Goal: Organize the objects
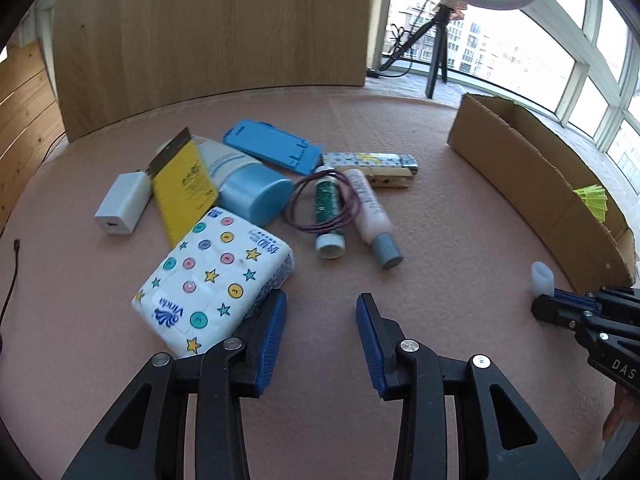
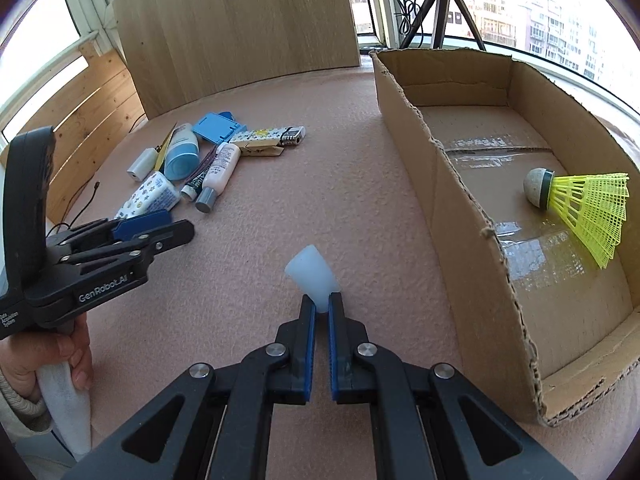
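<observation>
Pink felt covers a table (image 1: 440,208) set before wide windows, with a wooden panel (image 1: 208,40) standing at its far edge. Small items are heaped together on the felt: a tissue pack (image 1: 212,280), a blue-capped tube (image 1: 248,188), a green vial (image 1: 328,212) and a pink bottle (image 1: 372,212). The left gripper (image 1: 322,344) is seen with jaws apart and empty, beside the tissue pack. The right gripper (image 2: 322,312) is clamped on a white silicone cap (image 2: 312,276), just beside a cardboard box (image 2: 460,208) in which a yellow shuttlecock (image 2: 580,208) lies.

The tissue pack (image 1: 212,280) read "Vinda"; beside it, the left gripper (image 2: 160,224) body read "GenRobot.AI".
</observation>
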A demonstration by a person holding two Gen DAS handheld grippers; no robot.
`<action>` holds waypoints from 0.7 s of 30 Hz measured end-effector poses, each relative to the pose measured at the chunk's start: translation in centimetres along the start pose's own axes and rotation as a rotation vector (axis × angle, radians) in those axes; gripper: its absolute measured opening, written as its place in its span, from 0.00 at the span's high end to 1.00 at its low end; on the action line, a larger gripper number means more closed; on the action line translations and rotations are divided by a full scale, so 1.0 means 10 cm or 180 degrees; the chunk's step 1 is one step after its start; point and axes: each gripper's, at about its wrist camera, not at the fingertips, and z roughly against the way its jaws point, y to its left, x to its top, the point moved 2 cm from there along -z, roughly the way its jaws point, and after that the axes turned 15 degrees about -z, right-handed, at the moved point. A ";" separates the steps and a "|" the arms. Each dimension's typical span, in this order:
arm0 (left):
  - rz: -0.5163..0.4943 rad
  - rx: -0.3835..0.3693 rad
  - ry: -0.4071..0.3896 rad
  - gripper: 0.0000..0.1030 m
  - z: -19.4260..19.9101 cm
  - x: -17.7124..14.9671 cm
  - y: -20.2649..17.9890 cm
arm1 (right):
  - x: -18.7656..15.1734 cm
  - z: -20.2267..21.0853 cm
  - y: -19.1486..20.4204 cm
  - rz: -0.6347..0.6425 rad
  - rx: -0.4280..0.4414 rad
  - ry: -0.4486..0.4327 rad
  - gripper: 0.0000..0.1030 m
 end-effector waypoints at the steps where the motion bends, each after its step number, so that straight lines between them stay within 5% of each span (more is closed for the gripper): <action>1: 0.0062 0.0015 -0.0012 0.62 -0.01 0.00 0.08 | 0.01 -0.01 0.01 0.0016 -0.0012 -0.0005 0.95; 5: 0.0062 0.0036 -0.0002 0.62 -0.09 0.12 0.21 | 0.04 -0.04 0.04 0.0035 -0.0045 -0.0007 0.95; 10: 0.0205 -0.0343 -0.0135 0.61 -0.07 0.36 0.26 | 0.03 -0.04 0.04 0.0007 -0.0065 -0.0010 0.95; 21: -0.0388 -0.0276 -0.0180 0.65 -0.20 0.57 0.01 | 0.01 -0.02 0.01 -0.0048 -0.0048 -0.0033 0.95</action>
